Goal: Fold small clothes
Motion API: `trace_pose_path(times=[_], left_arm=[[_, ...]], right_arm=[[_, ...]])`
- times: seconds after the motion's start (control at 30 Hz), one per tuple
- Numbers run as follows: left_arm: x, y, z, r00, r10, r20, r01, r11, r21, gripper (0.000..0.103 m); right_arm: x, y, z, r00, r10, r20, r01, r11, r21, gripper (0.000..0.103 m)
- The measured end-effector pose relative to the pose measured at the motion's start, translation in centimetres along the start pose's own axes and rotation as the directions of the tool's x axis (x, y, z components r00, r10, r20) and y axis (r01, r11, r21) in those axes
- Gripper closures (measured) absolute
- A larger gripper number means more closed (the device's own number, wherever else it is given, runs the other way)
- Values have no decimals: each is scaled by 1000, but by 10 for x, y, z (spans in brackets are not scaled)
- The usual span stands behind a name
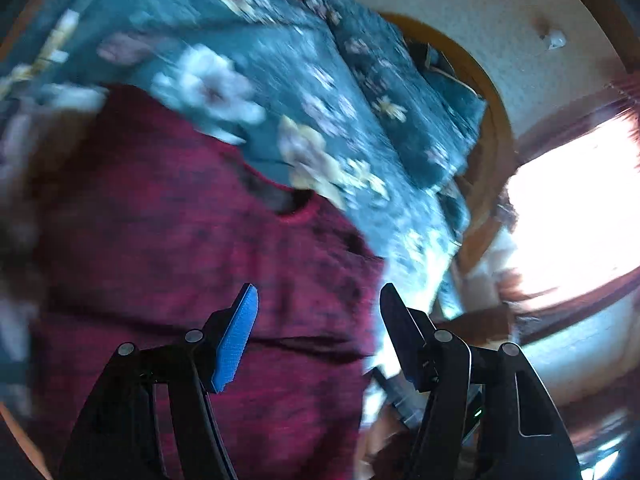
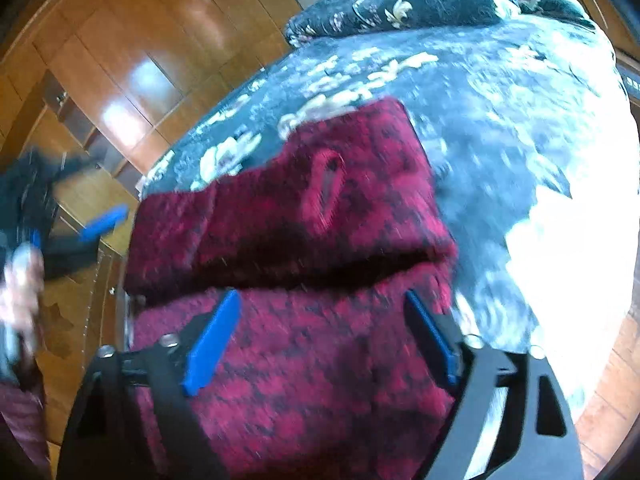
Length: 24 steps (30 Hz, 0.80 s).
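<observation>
A dark red knit sweater [image 1: 192,248] lies on a teal floral bedspread [image 1: 280,80], neckline [image 1: 292,204] toward the far side. My left gripper [image 1: 319,292] hovers over the sweater's right part, jaws open and nothing between the blue pads. In the right wrist view the sweater [image 2: 304,380] shows a raised fold [image 2: 288,248] running across it. My right gripper [image 2: 322,295] stands open just before that fold, with cloth below the gap and no pad pressing it. The left gripper [image 2: 104,220] also shows blurred at the bed's left edge, held by a hand [image 2: 20,292].
A floral pillow [image 2: 400,4] lies at the head of the bed, against a wooden headboard [image 1: 494,120]. Wooden wardrobe doors [image 2: 120,60] stand beyond the bed's left side. A bright window [image 1: 572,200] glares on the right, and sunlight washes out part of the bedspread [image 2: 568,260].
</observation>
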State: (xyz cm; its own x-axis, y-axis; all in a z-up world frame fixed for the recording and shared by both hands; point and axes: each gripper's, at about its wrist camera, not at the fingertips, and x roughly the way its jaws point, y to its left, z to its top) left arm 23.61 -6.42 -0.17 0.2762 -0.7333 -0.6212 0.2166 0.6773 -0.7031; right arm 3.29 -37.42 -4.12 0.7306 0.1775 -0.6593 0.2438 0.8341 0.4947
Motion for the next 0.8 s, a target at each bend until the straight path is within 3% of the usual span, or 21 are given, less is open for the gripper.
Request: trace_pose_path(times=[0.13, 0.2, 0.27, 0.3, 0.37, 0.4, 0.63, 0.7, 0.8], left_arm=[[-35, 53, -27, 995, 78, 55, -75, 996, -54, 41], [-47, 73, -38, 991, 107, 77, -100, 991, -89, 41], [-58, 96, -51, 987, 135, 88, -123, 984, -129, 41], [-62, 107, -57, 983, 157, 91, -142, 978, -152, 41], [-69, 123, -64, 979, 178, 96, -158, 971, -181, 41], [-75, 133, -67, 978, 181, 101, -158, 966, -202, 41], [-87, 144, -66, 975, 171, 145, -133, 962, -237, 41], [-85, 139, -60, 975, 166, 149, -130, 966, -224, 41], [-77, 128, -50, 973, 176, 147, -146, 970, -193, 41]], right_arm=[[19, 8, 31, 999, -28, 18, 28, 999, 28, 28], [42, 9, 46, 996, -88, -24, 89, 995, 33, 28], [64, 12, 55, 993, -89, -76, 91, 995, 26, 32], [75, 17, 58, 990, -98, -104, 100, 995, 10, 53], [87, 29, 63, 980, -140, -144, 134, 990, -48, 77], [86, 36, 66, 978, -160, -137, 151, 986, -72, 94], [7, 51, 102, 997, -63, 38, 67, 993, -93, 95], [0, 42, 108, 995, -83, 49, 87, 994, -70, 95], [12, 10, 108, 982, -186, 2, 186, 982, -19, 95]])
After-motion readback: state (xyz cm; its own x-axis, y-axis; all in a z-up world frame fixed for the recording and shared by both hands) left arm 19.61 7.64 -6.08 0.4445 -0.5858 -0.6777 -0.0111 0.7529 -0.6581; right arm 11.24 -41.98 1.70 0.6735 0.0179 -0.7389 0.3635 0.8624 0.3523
